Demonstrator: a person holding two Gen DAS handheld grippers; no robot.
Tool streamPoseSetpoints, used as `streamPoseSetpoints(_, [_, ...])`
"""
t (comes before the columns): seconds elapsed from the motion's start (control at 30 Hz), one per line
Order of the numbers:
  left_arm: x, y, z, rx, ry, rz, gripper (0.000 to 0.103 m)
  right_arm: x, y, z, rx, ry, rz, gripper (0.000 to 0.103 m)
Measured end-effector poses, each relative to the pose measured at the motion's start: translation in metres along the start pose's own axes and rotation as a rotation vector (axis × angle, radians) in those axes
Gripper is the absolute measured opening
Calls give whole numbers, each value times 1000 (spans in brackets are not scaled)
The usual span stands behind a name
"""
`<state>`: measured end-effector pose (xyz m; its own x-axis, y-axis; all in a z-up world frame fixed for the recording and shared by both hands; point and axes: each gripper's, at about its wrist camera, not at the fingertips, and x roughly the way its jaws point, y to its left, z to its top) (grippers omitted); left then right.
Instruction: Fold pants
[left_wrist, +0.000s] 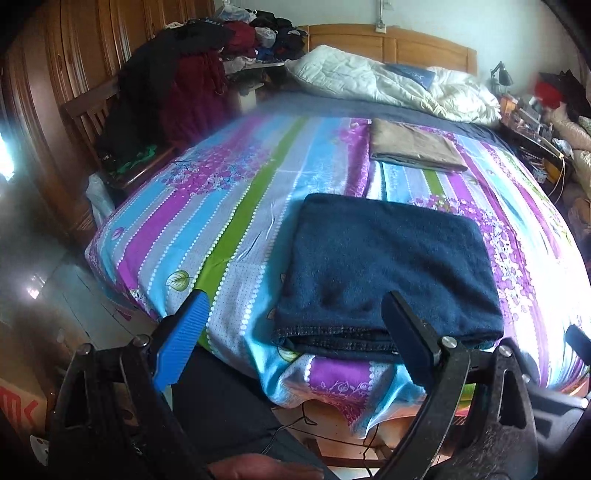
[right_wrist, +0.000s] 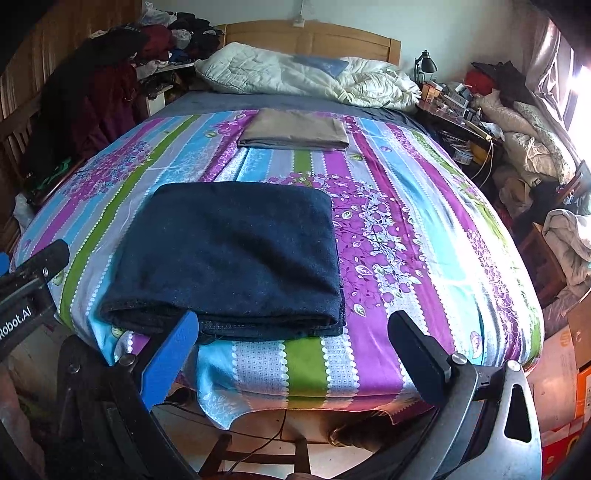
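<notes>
My left gripper (left_wrist: 295, 306) and right gripper (right_wrist: 295, 325) both gape apart, empty; just beyond, the navy pants (right_wrist: 229, 258) lie folded on the bed (right_wrist: 424, 229); tan folded cloth (right_wrist: 295, 129) further up.

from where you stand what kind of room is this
A bedroom in a home, most likely. There is a bed with a wooden headboard, a rumpled white quilt at its head, and a desk lamp beside it.

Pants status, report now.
Left gripper open, right gripper open, both empty. Navy pants folded flat at bed's near edge. Tan folded garment beyond, clear.
</notes>
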<state>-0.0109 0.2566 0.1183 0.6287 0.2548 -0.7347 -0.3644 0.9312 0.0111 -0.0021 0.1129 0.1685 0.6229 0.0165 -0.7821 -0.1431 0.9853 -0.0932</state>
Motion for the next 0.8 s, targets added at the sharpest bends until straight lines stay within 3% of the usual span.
streamPoseSetpoints(0.3, [2, 0, -1, -42, 8, 0, 94, 1, 0, -1, 7, 11, -2, 103])
streamPoseSetpoints(0.8, [3, -17, -16, 34, 36, 4, 94, -4, -14, 1, 68, -19, -47, 103])
